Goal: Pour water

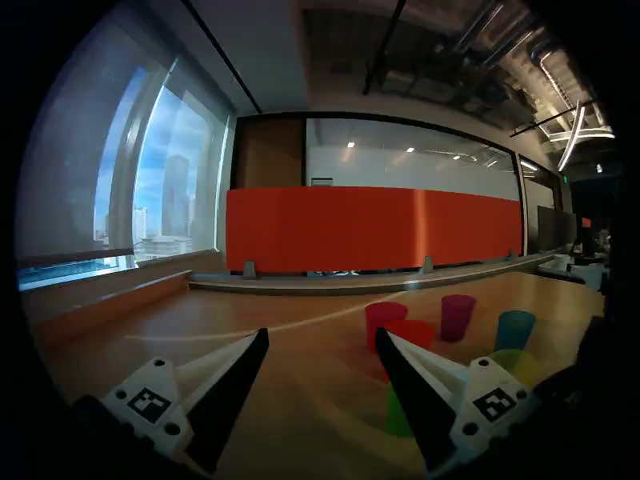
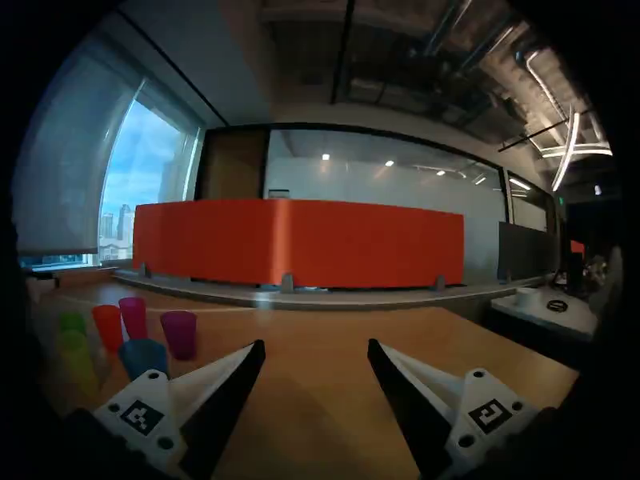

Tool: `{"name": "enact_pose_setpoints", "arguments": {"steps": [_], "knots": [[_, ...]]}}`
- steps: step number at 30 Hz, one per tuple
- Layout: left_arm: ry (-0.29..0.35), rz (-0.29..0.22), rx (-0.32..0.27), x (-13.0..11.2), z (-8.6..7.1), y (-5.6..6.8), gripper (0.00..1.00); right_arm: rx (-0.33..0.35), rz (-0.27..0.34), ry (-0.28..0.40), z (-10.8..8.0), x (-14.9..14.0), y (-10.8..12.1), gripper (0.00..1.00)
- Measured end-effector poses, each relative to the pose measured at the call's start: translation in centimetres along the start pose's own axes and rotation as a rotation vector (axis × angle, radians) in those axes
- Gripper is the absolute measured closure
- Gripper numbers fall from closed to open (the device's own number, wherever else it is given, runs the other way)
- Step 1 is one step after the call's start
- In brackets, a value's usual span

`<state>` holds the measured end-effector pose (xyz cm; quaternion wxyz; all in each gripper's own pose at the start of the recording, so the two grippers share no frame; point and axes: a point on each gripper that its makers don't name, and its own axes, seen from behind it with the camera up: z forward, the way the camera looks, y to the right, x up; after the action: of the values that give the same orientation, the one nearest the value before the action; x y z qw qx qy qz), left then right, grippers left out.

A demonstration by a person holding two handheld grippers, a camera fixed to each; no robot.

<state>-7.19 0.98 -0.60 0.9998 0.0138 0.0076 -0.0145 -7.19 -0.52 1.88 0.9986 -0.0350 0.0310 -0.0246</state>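
Six or so plastic cups stand bunched on the wooden surface, lower right of the left gripper view. Among them: magenta cup, blue cup, red cup, and green cup, partly behind the right-hand finger. All are upright and close together, presumably grouped so one can be lifted and tipped into a neighbour. Cannot tell whether any holds water; walls translucent, light dim.

Left gripper: jaws released, wide gap, nothing between them, short of the cluster. Right gripper: jaws likewise released and empty. In its view the cups sit at lower left, with the blue cup nearest, just beyond the left-hand finger.

Surroundings: orange partition along the far edge of the surface, window at left. Bare wood lies between jaws and cups. The main obstruction is the crowding itself; judged risk of knocking a neighbour on approach.
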Motion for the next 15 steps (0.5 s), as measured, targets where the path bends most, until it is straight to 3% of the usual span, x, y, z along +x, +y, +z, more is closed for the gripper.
{"name": "enact_pose_setpoints", "arguments": {"steps": [15], "knots": [[0.000,0.000,0.000,0.04,0.00,0.00,0.02,0.009,0.036,-0.014,0.65,-0.83,0.33,0.00]]}}
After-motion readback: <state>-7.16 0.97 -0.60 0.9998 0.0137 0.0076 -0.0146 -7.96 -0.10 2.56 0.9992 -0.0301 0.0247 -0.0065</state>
